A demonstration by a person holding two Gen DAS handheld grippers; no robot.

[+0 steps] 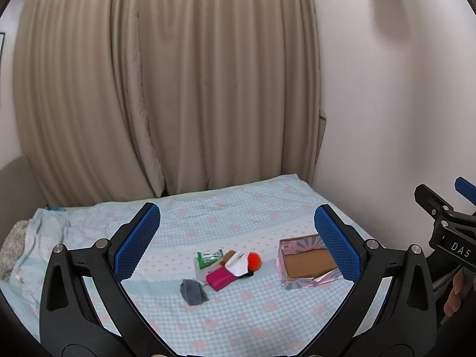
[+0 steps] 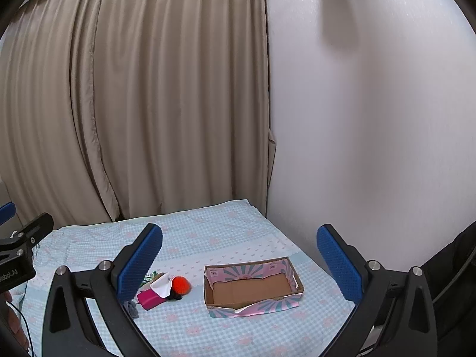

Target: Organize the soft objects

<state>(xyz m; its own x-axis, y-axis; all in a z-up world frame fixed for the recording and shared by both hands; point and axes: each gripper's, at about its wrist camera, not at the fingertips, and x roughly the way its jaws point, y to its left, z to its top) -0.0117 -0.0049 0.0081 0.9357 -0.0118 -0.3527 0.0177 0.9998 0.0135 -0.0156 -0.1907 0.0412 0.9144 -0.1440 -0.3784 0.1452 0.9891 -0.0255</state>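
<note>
Matt cardboard box, cloth bedsheet

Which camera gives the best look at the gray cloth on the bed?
The left wrist view: the gray cloth lies fully visible in front of the pink pouch. In the right wrist view only a scrap of it shows; the rest is behind a gripper finger.

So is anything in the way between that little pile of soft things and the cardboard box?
Nothing visible. Bare bedspread separates the pile, with the orange pom-pom nearest, from the open, empty box. Both hand-held grippers, left and right, are open above the bed.
</note>
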